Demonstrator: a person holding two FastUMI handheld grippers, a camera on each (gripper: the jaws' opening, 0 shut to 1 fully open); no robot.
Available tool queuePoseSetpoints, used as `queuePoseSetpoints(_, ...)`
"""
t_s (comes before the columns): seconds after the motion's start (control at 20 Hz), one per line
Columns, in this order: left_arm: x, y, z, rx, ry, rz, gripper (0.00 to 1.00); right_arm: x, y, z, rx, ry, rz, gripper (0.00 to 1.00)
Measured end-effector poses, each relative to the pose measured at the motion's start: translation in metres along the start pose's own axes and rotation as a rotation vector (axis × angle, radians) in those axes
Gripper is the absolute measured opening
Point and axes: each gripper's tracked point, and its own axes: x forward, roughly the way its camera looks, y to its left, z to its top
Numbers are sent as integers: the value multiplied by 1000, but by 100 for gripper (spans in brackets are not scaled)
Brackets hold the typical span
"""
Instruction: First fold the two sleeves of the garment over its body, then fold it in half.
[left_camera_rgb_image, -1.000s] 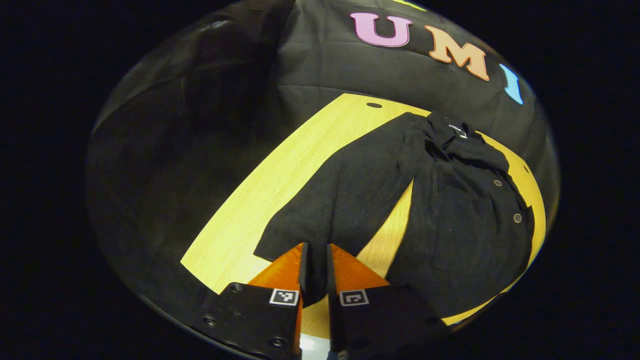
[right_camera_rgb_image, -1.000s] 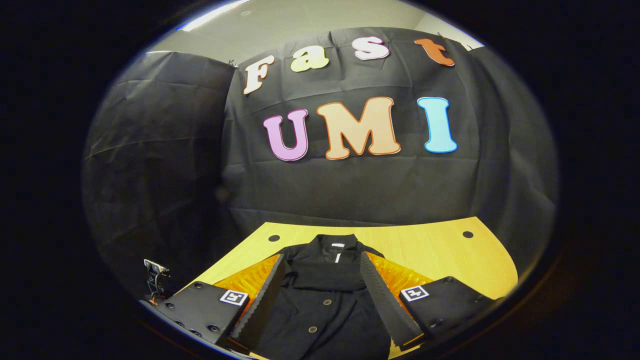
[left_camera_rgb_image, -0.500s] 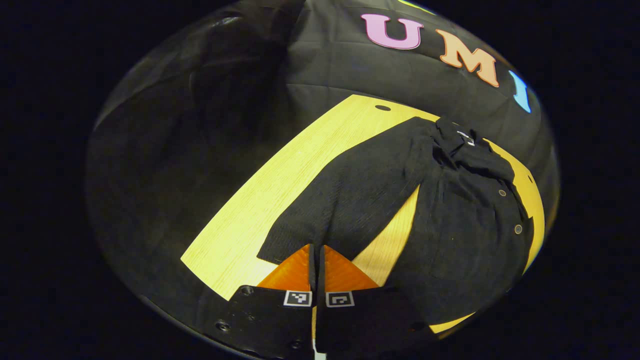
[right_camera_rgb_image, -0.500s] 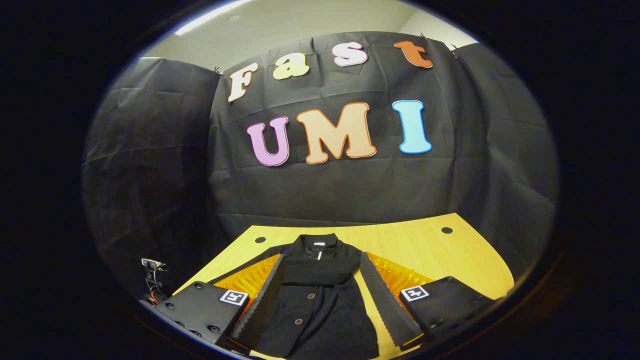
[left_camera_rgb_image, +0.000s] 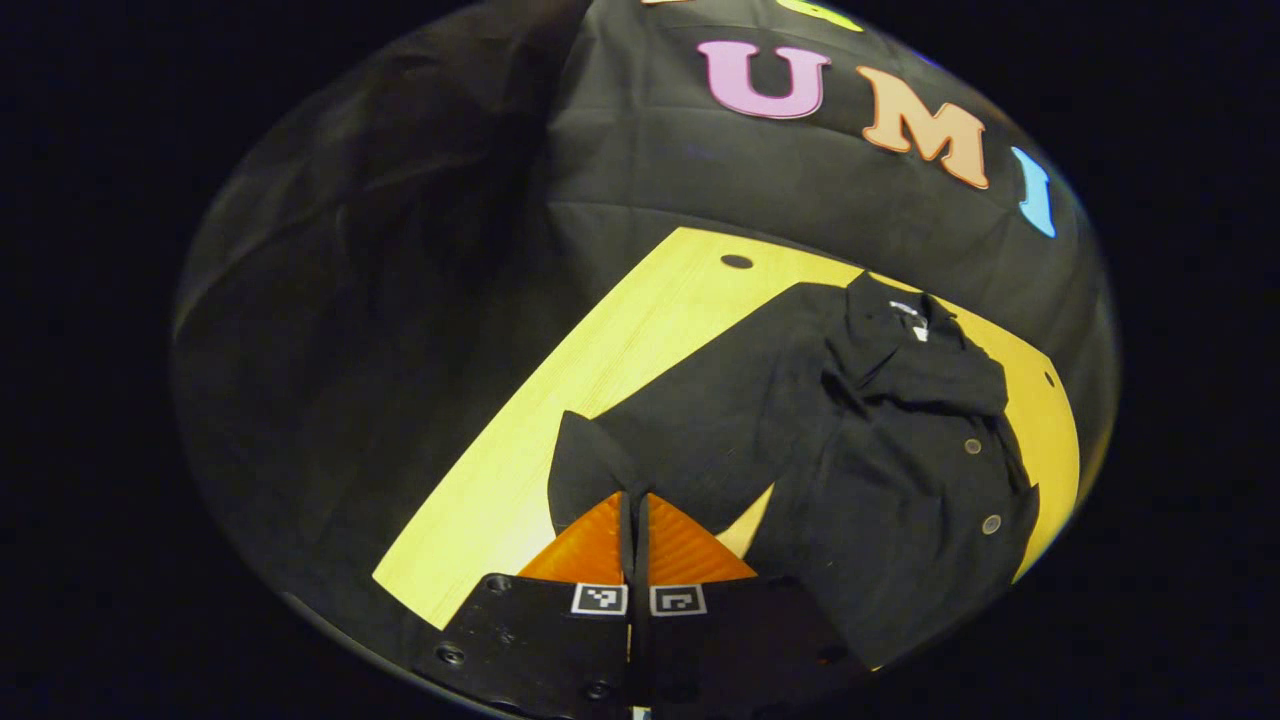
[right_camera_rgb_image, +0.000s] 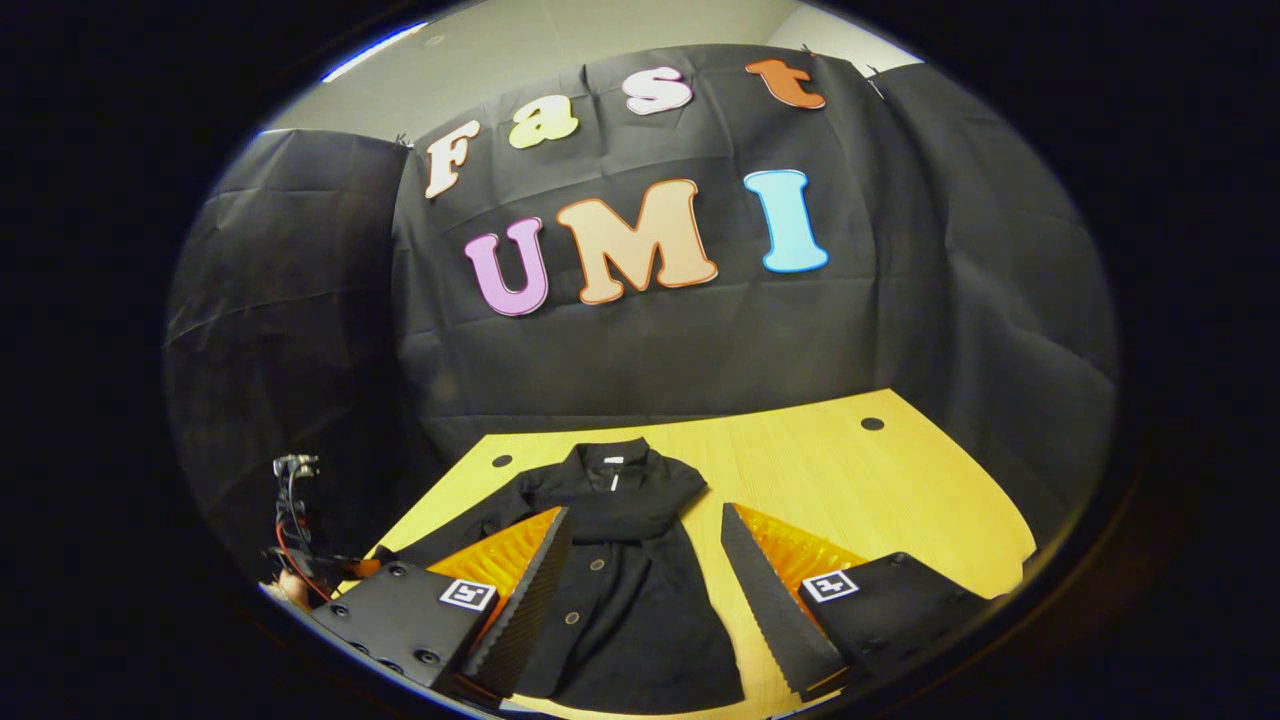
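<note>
Left gripper, pinched shut on the sleeve at lower centre, begins my first fold; next, carry it onto the body. Right gripper hangs wide open, holding nothing.

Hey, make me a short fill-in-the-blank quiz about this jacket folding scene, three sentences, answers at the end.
1. The left gripper is shut on the jacket's ____.
2. The right gripper hangs with its fingers ____ above the jacket.
3. The black jacket lies on a ____ table.

Answers: sleeve; open; wooden
</note>
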Motion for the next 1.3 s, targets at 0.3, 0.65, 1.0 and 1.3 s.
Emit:
queuePoseSetpoints(0.3,9,-96,63,119,-90,-140,0,0,-33,-17,24,45,-29,95)
queuePoseSetpoints(0.65,28,-208,118,131,-151,-281,0,-11,-52,-53,39,111,-46,100)
queuePoseSetpoints(1.0,40,-319,141,223,-180,-392,0,-29,-57,-91,122,169,-66,95)
queuePoseSetpoints(1.3,45,-406,128,322,-167,-492,0,-31,-62,-99,186,163,-79,95)
